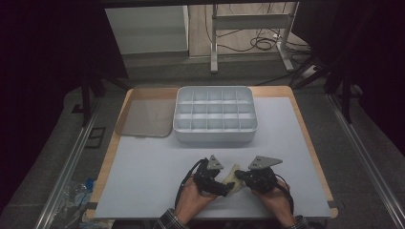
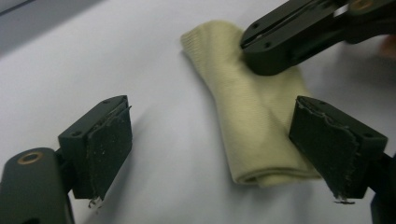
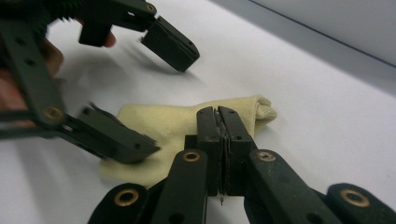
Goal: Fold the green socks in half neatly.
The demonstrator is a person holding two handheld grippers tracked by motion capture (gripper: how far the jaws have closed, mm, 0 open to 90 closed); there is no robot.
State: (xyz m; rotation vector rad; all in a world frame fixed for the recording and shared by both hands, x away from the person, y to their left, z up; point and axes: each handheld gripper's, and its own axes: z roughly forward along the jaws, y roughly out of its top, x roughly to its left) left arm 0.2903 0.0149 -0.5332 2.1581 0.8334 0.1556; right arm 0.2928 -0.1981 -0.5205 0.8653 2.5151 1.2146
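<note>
right gripper point(image 3: 223, 122) jaws closed over yellow cloth point(image 3: 173, 127), left gripper point(image 3: 159, 100) spread

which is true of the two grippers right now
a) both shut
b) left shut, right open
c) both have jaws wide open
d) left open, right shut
d: the left gripper has its jaws standing wide apart around the folded pale yellow cloth, while the right gripper has its jaws pressed together over the cloth.
</note>
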